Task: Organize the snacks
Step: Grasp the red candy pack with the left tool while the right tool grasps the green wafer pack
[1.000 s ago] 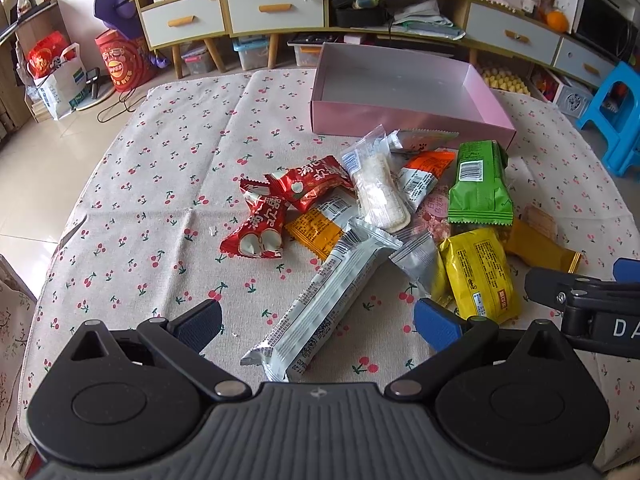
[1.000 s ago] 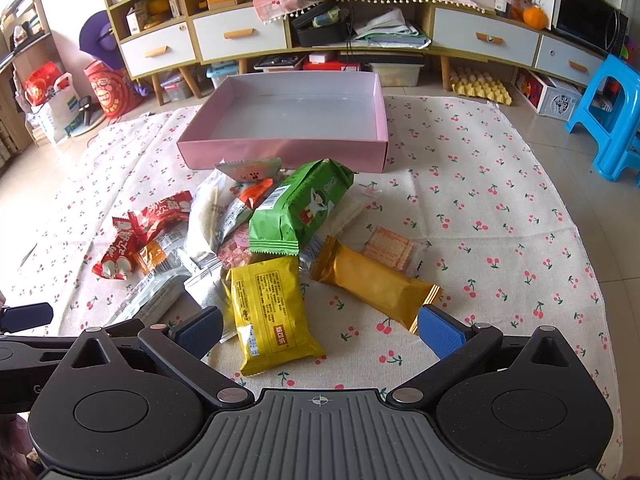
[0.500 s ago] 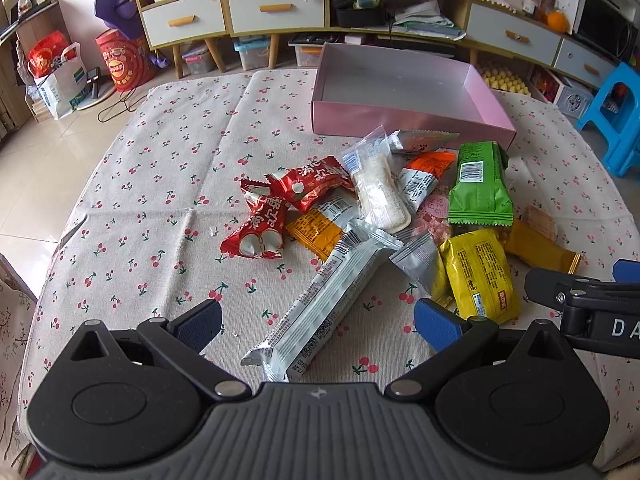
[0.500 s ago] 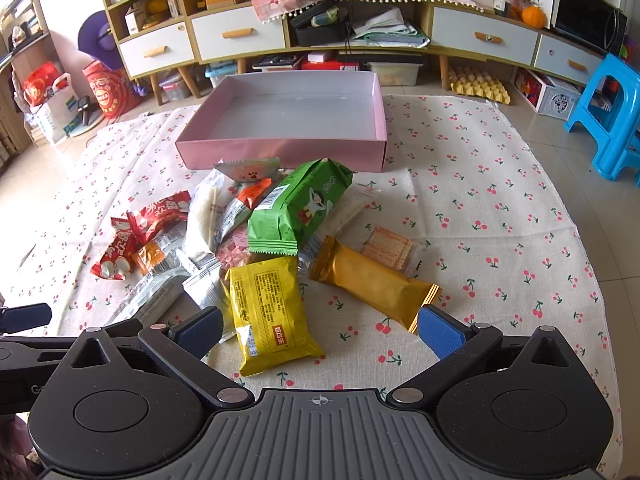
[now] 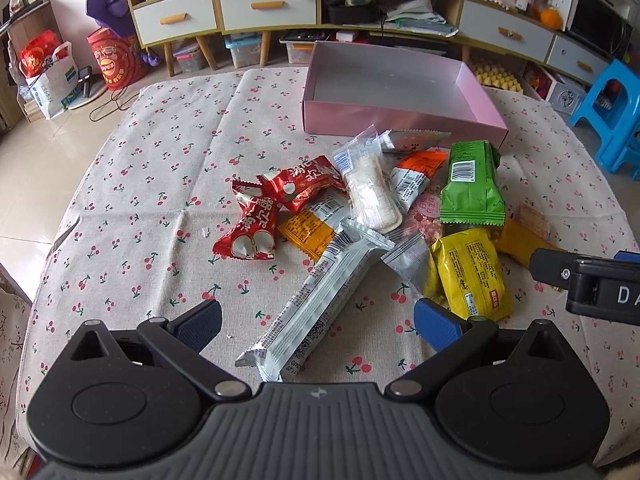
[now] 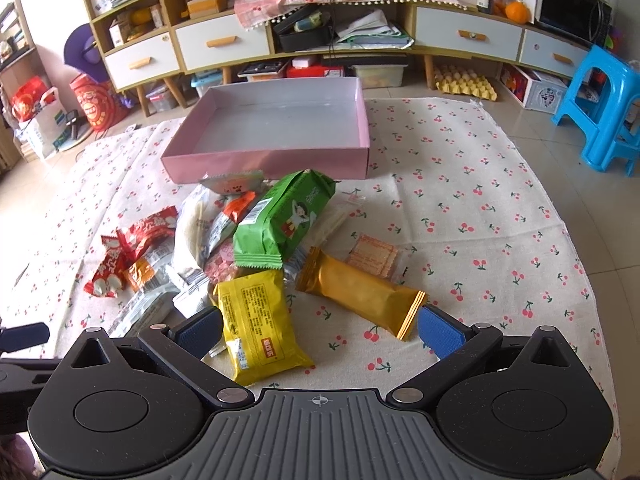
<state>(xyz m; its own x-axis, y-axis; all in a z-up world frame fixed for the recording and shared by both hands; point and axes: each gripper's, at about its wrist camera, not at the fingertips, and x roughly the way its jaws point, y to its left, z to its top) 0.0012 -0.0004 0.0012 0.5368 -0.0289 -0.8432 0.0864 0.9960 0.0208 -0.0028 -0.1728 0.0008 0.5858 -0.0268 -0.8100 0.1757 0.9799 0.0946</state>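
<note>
1. Over the last second almost nothing has shifted: both views show the same heap, so sorting has not begun and the pink box (image 6: 276, 160), upper centre, holds nothing.
2. The left hand-held gripper (image 5: 316, 322) hangs wide open and empty over the long silver packet (image 5: 320, 300) at lower centre.
3. The right hand-held gripper (image 6: 320, 332) is likewise open and empty, its fingers either side of the yellow packet (image 6: 260, 324).
4. The snacks are crinkly, glossy foil and film pillows: red packets (image 5: 256, 224) at centre left, a green packet (image 6: 280, 228) mid-frame, a gold bar (image 6: 360, 296).
5. They lie overlapping on the table's cherry-print cloth (image 5: 160, 184), soft and creased.
</note>
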